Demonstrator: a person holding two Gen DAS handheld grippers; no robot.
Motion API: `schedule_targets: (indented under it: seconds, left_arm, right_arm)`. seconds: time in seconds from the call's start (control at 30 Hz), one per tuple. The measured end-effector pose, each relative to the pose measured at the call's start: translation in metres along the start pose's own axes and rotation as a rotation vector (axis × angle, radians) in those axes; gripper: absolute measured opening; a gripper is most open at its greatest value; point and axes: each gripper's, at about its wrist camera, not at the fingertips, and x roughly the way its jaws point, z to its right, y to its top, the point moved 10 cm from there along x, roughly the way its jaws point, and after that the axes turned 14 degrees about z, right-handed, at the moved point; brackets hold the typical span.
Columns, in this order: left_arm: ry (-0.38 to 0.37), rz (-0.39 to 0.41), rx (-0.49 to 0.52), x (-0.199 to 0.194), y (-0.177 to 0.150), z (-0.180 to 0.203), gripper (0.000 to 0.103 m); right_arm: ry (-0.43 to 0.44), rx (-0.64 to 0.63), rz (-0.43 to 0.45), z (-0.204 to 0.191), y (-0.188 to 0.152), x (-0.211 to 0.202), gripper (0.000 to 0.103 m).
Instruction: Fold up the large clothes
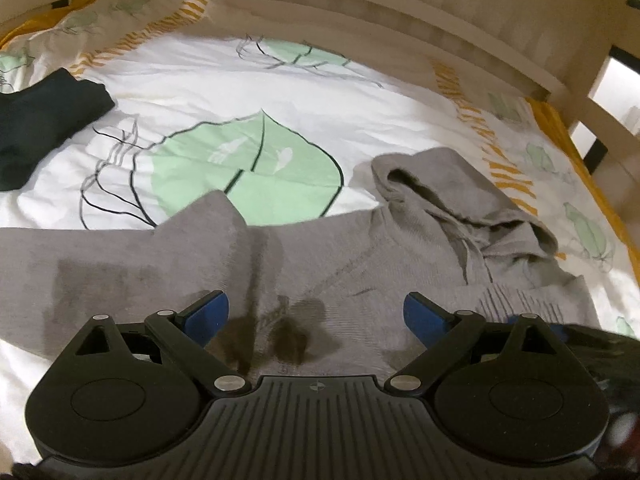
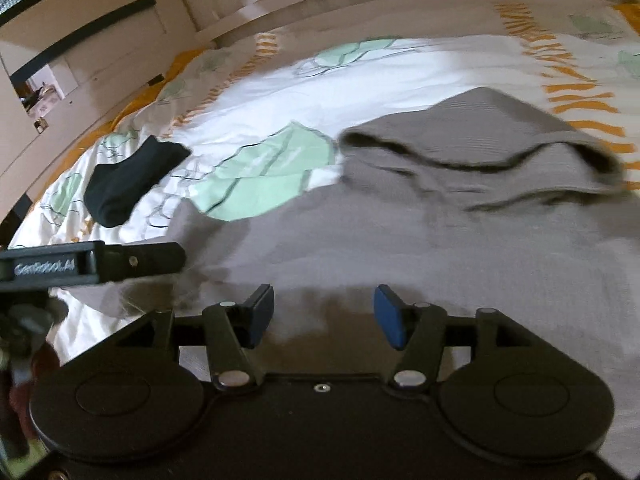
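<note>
The left gripper hangs low over the body of a grey hoodie, its blue-padded fingers spread wide apart with nothing between them; their shadows fall as dark patches on the fabric just below. The right gripper is likewise above the hoodie, its fingers parted and empty, grey cloth showing in the gap. In the right wrist view the left gripper reaches in from the left edge, close over the garment's near left part; whether it touches the cloth cannot be told.

The hoodie lies spread across the near half of the bed, mostly flat. In the left view a fold of it rises to a peak ahead of the fingers, and one long part runs off toward the left edge. Its hood lies beyond and to the right, opening upward, with a drawstring trailing over the chest. A ribbed hem or cuff shows near the right finger.

Under it is a white duvet cover printed with a large green leaf and orange stripes toward its edges. A dark folded garment rests well apart, at the far left. A pale wooden bed rail runs along the far side.
</note>
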Motion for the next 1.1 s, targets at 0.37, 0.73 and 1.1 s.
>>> schedule_targets:
  seconds: [0.37, 0.73, 1.1]
  left_arm:
    - [-0.001, -0.096, -0.014, 0.028, -0.032, 0.008, 0.077]
    - [-0.096, 0.009, -0.029, 0.027, -0.028, 0.026, 0.014]
    - [-0.063, 0.070, -0.039, 0.023, -0.012, 0.020, 0.014]
  right_arm:
    - [-0.288, 0.098, 0.066, 0.158, 0.020, -0.103, 0.064]
    - [-0.386, 0.316, 0.096, 0.257, 0.009, -0.128, 0.067]
    - [-0.287, 0.294, 0.060, 0.239, -0.008, -0.105, 0.052]
